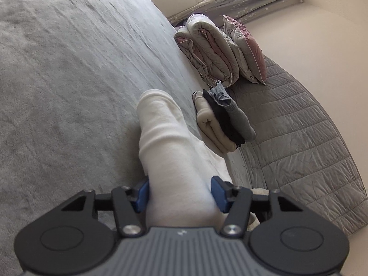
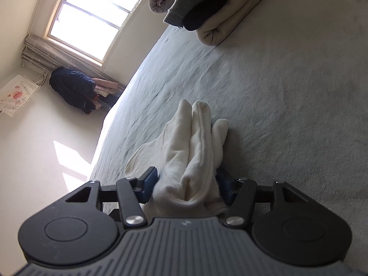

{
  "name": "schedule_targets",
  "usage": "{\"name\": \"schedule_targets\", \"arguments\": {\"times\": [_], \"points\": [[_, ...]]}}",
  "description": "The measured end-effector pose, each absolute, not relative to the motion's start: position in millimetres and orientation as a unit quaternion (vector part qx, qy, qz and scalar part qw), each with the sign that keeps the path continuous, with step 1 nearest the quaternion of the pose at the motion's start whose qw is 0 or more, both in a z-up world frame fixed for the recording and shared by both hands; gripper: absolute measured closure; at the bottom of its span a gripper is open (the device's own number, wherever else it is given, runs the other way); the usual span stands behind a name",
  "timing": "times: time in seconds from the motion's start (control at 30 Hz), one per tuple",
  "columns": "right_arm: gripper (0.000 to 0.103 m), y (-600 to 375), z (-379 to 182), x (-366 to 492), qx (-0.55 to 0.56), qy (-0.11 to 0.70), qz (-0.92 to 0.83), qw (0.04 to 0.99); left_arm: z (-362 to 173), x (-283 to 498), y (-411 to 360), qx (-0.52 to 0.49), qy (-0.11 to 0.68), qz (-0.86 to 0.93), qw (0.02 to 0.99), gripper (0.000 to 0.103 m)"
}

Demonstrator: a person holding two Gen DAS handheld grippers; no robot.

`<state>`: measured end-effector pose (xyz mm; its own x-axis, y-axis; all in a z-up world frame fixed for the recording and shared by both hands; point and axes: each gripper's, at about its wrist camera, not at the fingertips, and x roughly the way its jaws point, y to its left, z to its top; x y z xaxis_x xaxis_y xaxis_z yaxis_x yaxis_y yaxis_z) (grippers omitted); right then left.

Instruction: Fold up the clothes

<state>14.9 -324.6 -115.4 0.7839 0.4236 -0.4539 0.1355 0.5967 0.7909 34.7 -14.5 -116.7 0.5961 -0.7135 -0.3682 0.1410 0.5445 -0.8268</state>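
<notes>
On the grey bed (image 1: 69, 80), the left gripper (image 1: 179, 193) clamps the white garment (image 1: 165, 138); the right gripper (image 2: 187, 186) seems to pinch its bunched end, one pad hidden. Thick folds could slip if lifted unevenly.

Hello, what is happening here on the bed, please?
A person is folding clothes with two hand-held grippers. The left gripper and the right gripper are each closed on a bunched white garment on the grey bed cover. A stack of folded clothes lies further along the bed.
</notes>
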Motion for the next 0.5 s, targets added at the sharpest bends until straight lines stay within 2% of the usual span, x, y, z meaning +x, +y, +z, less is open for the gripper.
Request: {"name": "schedule_targets", "arguments": {"times": [0.2,0.27,0.5], "points": [[0.040,-323.2,-119.6,20.4,0.431,0.339,0.075,0.833,-122.1,38.5,-14.7,-0.376,0.377,-0.243,0.811,0.042],[0.035,-323.6,-118.5,19.8,0.426,0.338,0.075,0.836,-121.5,39.2,-12.7,-0.371,0.376,-0.234,0.816,0.041],[0.035,-312.0,-115.0,20.7,0.371,0.343,0.062,0.861,-125.1,41.8,-13.1,-0.363,0.381,-0.237,0.817,0.042]]}}
